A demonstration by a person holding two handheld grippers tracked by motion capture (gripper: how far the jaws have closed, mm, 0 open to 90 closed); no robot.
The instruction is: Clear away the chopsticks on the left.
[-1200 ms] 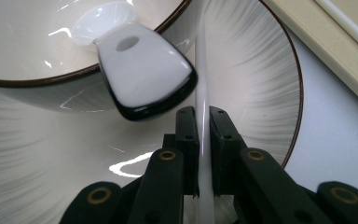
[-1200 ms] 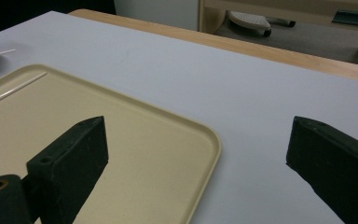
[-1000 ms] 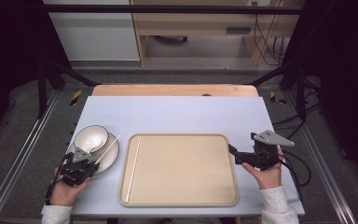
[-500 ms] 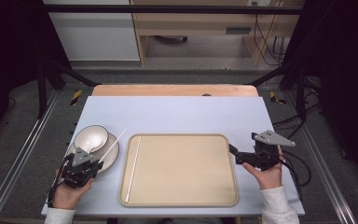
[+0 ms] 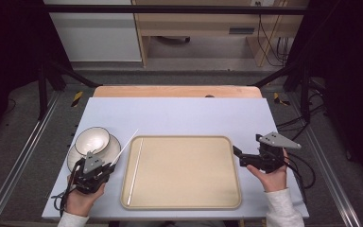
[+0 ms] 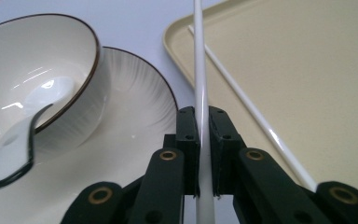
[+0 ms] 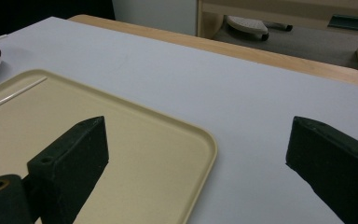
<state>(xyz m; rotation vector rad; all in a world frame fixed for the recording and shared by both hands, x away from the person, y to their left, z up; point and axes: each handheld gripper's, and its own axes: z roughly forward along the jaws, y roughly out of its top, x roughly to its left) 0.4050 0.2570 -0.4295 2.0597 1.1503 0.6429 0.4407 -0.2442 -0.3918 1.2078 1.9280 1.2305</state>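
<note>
My left gripper [image 5: 107, 165] is shut on a thin white chopstick [image 5: 125, 145], which slants up and to the right over the gap between the plate and the tray. In the left gripper view the chopstick [image 6: 199, 70] runs straight up from between the closed jaws of that gripper [image 6: 203, 119]. A second white chopstick [image 5: 135, 171] lies along the left side of the beige tray [image 5: 189, 203]. At the tray's right edge, my right gripper [image 5: 240, 158] stands open and holds nothing; its own view shows the wide gap [image 7: 196, 140] between its jaws above the tray's corner [image 7: 200, 140].
A white bowl [image 5: 91, 140] with a dark rim sits on a white plate [image 5: 73, 159] left of the tray, and a white spoon [image 6: 14, 144] rests in the bowl. Beyond the tray, the pale blue tabletop [image 5: 179, 116] is bare up to a wooden strip at its far edge.
My left gripper has carried the chopstick to the right, from over the plate toward the tray's left edge. The right gripper has stayed put.
</note>
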